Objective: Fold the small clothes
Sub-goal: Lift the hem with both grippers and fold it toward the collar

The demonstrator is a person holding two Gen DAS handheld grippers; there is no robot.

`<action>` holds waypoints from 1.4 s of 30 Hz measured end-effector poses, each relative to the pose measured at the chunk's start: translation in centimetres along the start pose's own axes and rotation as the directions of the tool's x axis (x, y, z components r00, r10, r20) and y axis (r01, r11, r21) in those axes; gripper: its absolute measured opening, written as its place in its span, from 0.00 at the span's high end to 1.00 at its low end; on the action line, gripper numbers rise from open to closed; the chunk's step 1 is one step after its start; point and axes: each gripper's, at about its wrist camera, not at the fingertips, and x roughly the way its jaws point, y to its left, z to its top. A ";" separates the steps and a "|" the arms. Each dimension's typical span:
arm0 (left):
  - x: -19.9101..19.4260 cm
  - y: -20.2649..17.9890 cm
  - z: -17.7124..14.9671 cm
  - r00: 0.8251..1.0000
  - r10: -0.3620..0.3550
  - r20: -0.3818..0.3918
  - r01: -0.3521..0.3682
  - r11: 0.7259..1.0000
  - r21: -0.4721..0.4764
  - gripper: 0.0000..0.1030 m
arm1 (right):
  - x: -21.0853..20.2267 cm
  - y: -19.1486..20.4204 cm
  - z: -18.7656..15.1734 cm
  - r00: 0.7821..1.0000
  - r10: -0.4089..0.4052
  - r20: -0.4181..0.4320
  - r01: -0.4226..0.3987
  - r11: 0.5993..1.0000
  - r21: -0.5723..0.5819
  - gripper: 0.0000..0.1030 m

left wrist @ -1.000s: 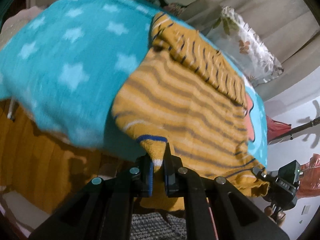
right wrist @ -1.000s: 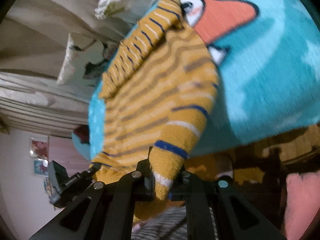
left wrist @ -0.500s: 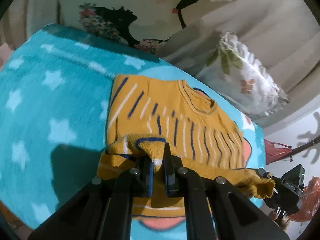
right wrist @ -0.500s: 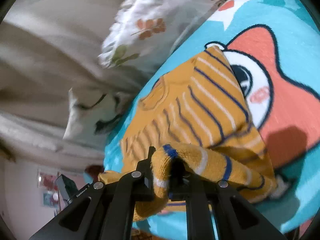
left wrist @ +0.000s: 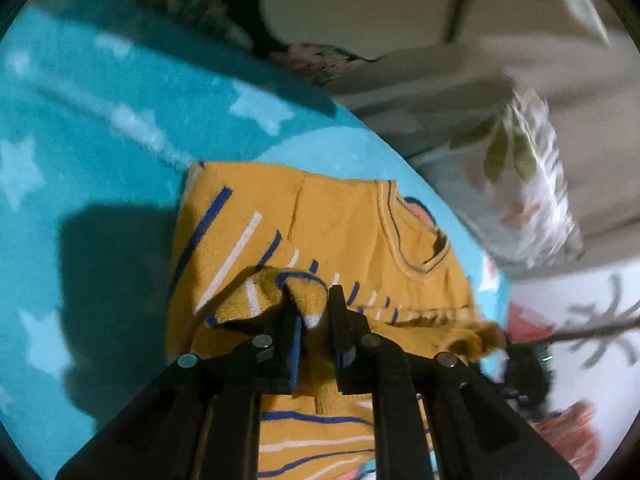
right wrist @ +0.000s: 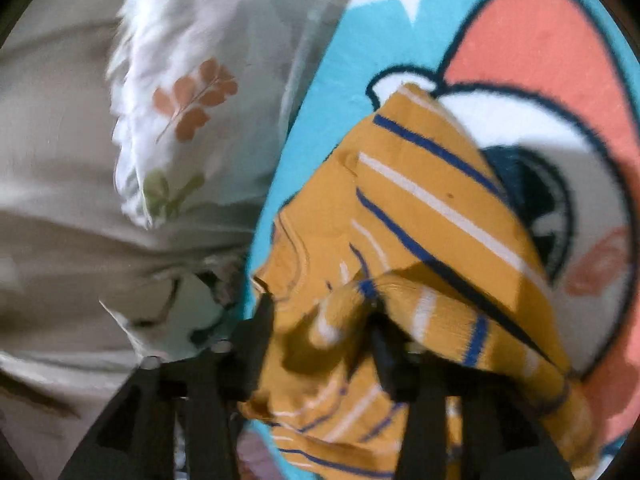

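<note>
A mustard sweater [left wrist: 340, 220] with blue and white stripes lies on a teal blanket [left wrist: 100, 160], its collar at the far side. Its lower hem is folded up over the body. My left gripper [left wrist: 314, 312] still pinches a bunched corner of that hem, and its jaws are just starting to open. In the right wrist view the same sweater [right wrist: 420, 184] lies over the blanket's cartoon print [right wrist: 560, 60]. My right gripper [right wrist: 320, 312] has its jaws wide and opening, with the other hem corner lying loose between the fingers.
A flowered white pillow [left wrist: 528, 184] and beige bedding [left wrist: 440, 80] lie just beyond the blanket's far edge; the pillow [right wrist: 176, 100] fills the left of the right wrist view. The star-patterned blanket spreads out to the left of the sweater.
Both grippers carried the hem from the blanket's near edge forward over the sweater toward the collar. The right jaws sprang apart and released the fabric. The left gap widened slightly.
</note>
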 end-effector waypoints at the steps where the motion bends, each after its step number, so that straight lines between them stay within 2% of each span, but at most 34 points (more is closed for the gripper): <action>1: 0.2 0.4 0.3 1.000 -0.027 -0.008 0.027 0.999 -0.026 0.86 | 0.3 -0.2 0.3 1.000 0.011 0.000 -0.011 1.000 0.023 0.46; 4: 0.3 0.8 0.9 0.996 -0.084 -0.013 0.083 0.995 -0.060 0.77 | 0.8 -0.2 0.7 1.000 0.028 0.009 -0.029 0.998 0.060 0.41; 6: -0.1 1.2 1.4 0.993 -0.116 0.015 0.117 0.990 -0.078 0.61 | 1.1 0.1 0.9 0.999 0.031 0.026 -0.033 0.997 0.074 0.38; 9: -1.2 1.5 2.3 0.990 -0.124 0.069 0.130 0.987 -0.099 0.50 | 1.6 0.6 1.2 0.998 0.034 0.050 -0.039 0.995 0.094 0.28; 10: -1.5 1.5 2.6 0.991 -0.112 0.077 0.119 0.988 -0.097 0.50 | 1.9 0.9 1.2 0.998 0.025 0.056 -0.030 0.995 0.096 0.27; 11: -1.7 1.4 2.8 0.994 -0.104 0.040 0.107 0.988 -0.108 0.50 | 2.2 1.3 1.2 0.998 0.011 0.056 -0.016 0.996 0.092 0.25; 12: -2.0 1.2 2.9 0.996 -0.080 0.042 0.084 0.993 -0.086 0.49 | 2.5 1.6 1.3 0.999 -0.001 0.054 -0.003 0.996 0.085 0.25; 14: -2.7 0.8 2.6 0.999 -0.023 0.049 0.024 1.000 -0.020 0.46 | 2.6 2.3 1.3 0.997 -0.029 0.069 0.024 0.998 0.064 0.25; 17: -3.5 0.2 1.5 0.996 0.066 0.055 -0.070 0.994 0.084 0.42 | 2.3 4.7 0.9 0.992 -0.066 0.108 0.071 0.996 -0.047 0.25; 20: -4.1 0.2 -0.7 0.986 0.156 0.058 -0.164 0.969 0.186 0.41 | 2.3 7.2 0.7 0.984 -0.108 0.139 0.132 0.977 -0.170 0.25; 23: -4.5 0.8 -3.3 0.966 0.252 0.064 -0.260 0.920 0.294 0.39 | 2.5 9.9 0.7 0.979 -0.142 0.149 0.179 0.943 -0.280 0.25; 26: -4.2 1.4 -5.7 0.946 0.315 0.071 -0.319 0.876 0.362 0.35 | 3.0 11.9 0.4 0.959 -0.221 0.175 0.270 0.899 -0.345 0.25; 28: -3.9 1.9 -7.1 0.946 0.319 0.062 -0.318 0.868 0.382 0.34 | 4.3 13.0 -0.9 0.959 -0.245 0.141 0.282 0.866 -0.412 0.25; 30: -3.7 2.4 -7.7 0.950 0.309 0.048 -0.304 0.877 0.371 0.34 | 6.3 13.9 -2.7 0.957 -0.275 0.093 0.285 0.831 -0.478 0.25; 31: -3.7 2.8 -7.8 0.953 0.299 0.039 -0.293 0.888 0.355 0.37 | 7.6 14.3 -3.9 0.954 -0.292 0.065 0.283 0.810 -0.514 0.26; 32: -3.8 3.0 -7.9 0.958 0.284 0.023 -0.275 0.898 0.345 0.59 | 8.6 14.5 -5.0 0.951 -0.305 0.043 0.279 0.793 -0.542 0.30; 33: -3.9 3.3 -7.9 0.965 0.263 -0.006 -0.246 0.909 0.338 0.86 | 9.9 14.8 -6.2 0.946 -0.323 0.017 0.274 0.772 -0.574 0.33; 34: -4.3 3.6 -7.9 0.967 0.252 -0.025 -0.230 0.915 0.330 0.90 | 11.2 15.1 -7.6 0.938 -0.345 -0.008 0.269 0.745 -0.611 0.42; 35: -4.9 3.8 -8.0 0.963 0.270 -0.010 -0.252 0.909 0.331 0.92 | 12.2 15.3 -8.8 0.929 -0.369 -0.025 0.267 0.716 -0.645 0.53; 36: -5.6 3.9 -8.1 0.957 0.291 0.011 -0.277 0.897 0.343 0.92 | 13.7 15.6 -10.6 0.913 -0.407 -0.042 0.266 0.670 -0.693 0.58; 37: -6.1 4.2 -8.1 0.956 0.292 0.015 -0.279 0.895 0.348 0.92 | 14.6 15.7 -11.6 0.902 -0.428 -0.050 0.264 0.640 -0.721 0.66; 38: -6.4 4.5 -8.1 0.959 0.284 0.010 -0.270 0.900 0.342 0.92 | 15.8 15.7 -13.3 0.889 -0.454 -0.055 0.258 0.596 -0.760 0.70; 39: -6.8 4.9 -8.1 0.961 0.275 0.005 -0.261 0.906 0.335 0.93 | 16.4 15.7 -14.2 0.883 -0.467 -0.057 0.252 0.571 -0.781 0.71; 41: -7.6 5.6 -8.6 0.950 0.312 0.027 -0.303 0.893 0.334 0.97 | 18.3 15.4 -16.3 0.861 -0.505 -0.054 0.245 0.506 -0.827 0.75; 42: -8.2 5.9 -8.9 0.948 0.315 0.043 -0.310 0.889 0.336 0.97 | 19.7 15.2 -17.3 0.844 -0.535 -0.036 0.256 0.461 -0.849 0.75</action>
